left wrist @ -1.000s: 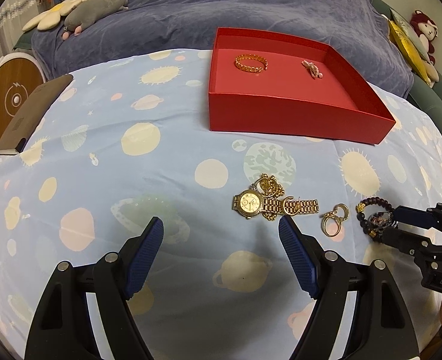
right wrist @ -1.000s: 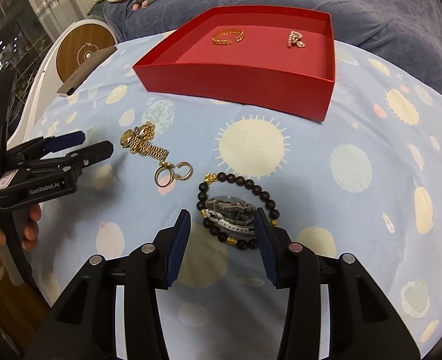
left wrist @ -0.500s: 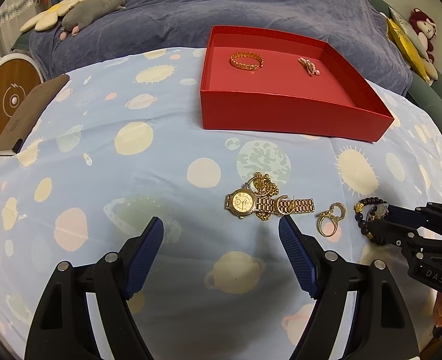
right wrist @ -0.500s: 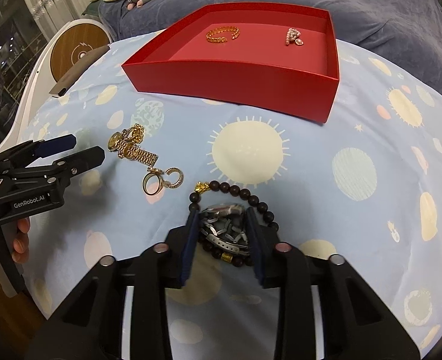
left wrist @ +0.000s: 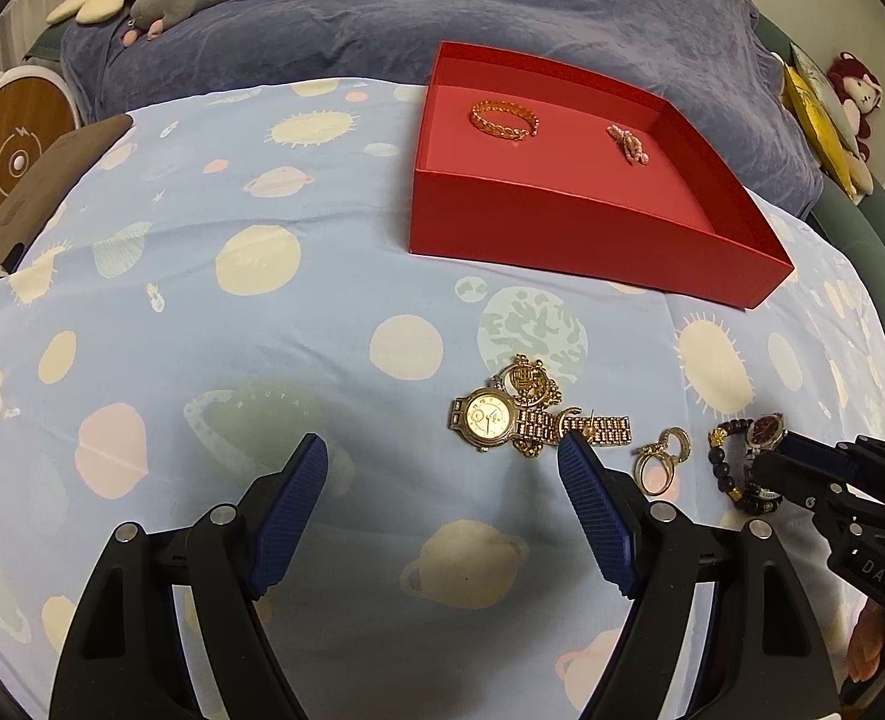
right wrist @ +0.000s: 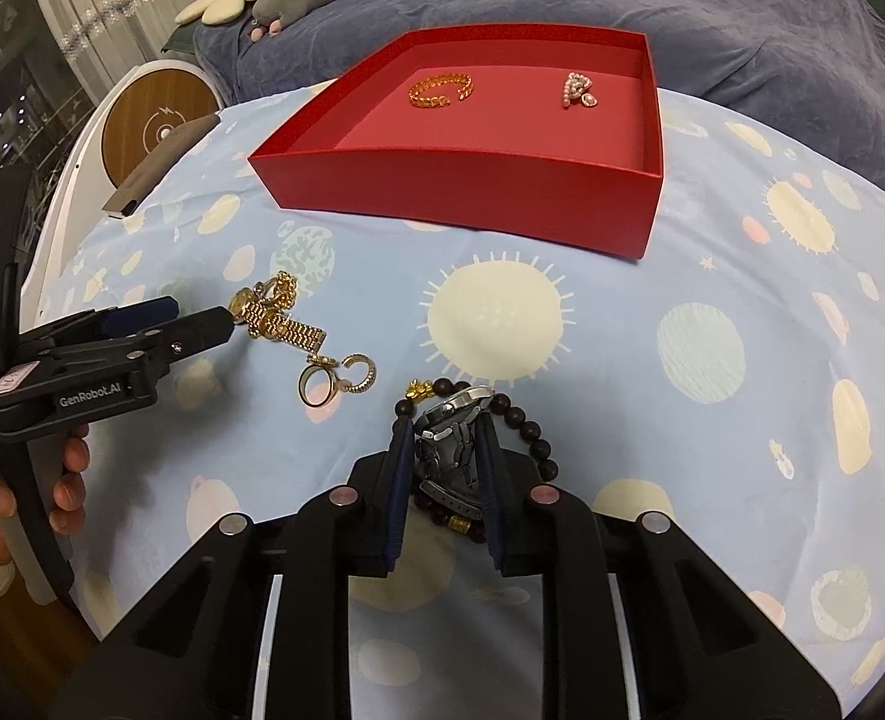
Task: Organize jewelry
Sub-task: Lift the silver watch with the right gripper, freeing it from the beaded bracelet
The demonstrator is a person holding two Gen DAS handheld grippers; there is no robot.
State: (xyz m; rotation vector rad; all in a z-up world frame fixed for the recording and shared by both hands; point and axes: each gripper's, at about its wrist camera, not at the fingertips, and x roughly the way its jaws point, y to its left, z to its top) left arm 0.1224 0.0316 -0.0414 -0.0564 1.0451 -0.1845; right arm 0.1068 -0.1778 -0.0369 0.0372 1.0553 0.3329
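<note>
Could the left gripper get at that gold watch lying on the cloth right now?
Probably yes: the left gripper is open, the gold watch lies uncovered just ahead of its right finger, tangled with a gold chain.
</note>
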